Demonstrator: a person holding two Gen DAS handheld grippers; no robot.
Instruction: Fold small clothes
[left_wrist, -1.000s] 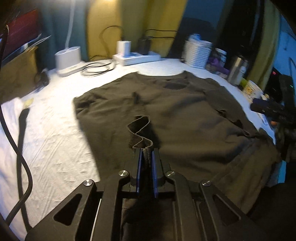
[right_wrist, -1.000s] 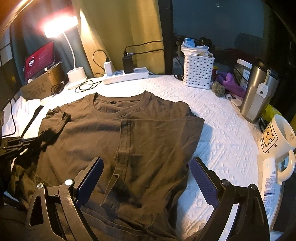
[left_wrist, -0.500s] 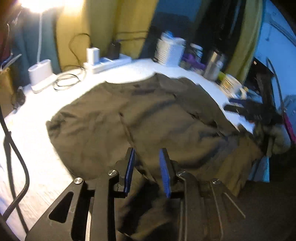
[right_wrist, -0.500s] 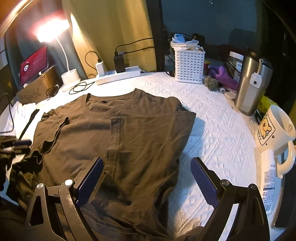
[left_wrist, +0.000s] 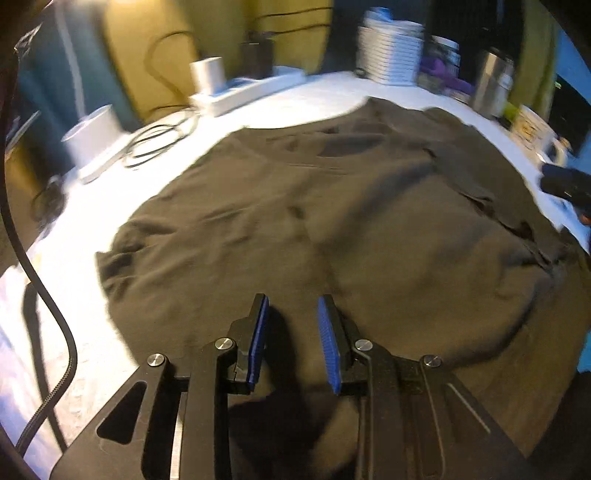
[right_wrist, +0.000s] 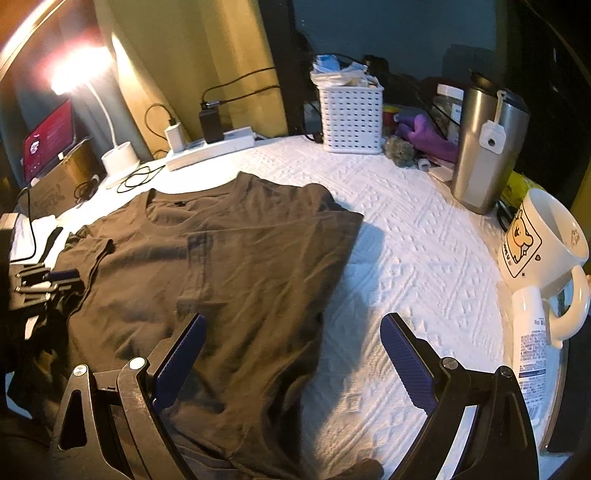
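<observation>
Since a second ago my left gripper (left_wrist: 291, 306) has let go of the fold of cloth it was pinching: its blue pads (left_wrist: 258, 341) now stand a narrow gap apart with nothing between them, hovering low over the near part of the shirt (left_wrist: 332, 229). That view is smeared by motion, so I can't tell whether the fingertips touch the fabric. The sleeve that was lifted now lies flat on the garment.

My right gripper (right_wrist: 291, 332) is spread wide, as it was before, and holds nothing. Its left pad (right_wrist: 181, 354) hangs over the shirt (right_wrist: 229, 266), its right pad (right_wrist: 406, 365) over the bare white quilted cloth (right_wrist: 406, 266) that covers the table. From this side I see the left gripper (right_wrist: 48, 280) at the far left edge of the shirt.

The dark olive shirt lies spread on the white cloth, collar pointing away from me toward the power strip (right_wrist: 210, 147). Its right side is folded inward, giving a straight edge that runs from near the collar down toward me, and a vertical crease shows down the middle. The lower hem droops over the near table edge.

Behind the shirt stand a lit desk lamp (right_wrist: 118, 155), a white slotted basket (right_wrist: 351, 118) and a steel tumbler (right_wrist: 484, 147). A white mug with a cartoon bear (right_wrist: 535, 240) sits at the right, just beside a white bottle (right_wrist: 532, 332), both well apart from the shirt.
</observation>
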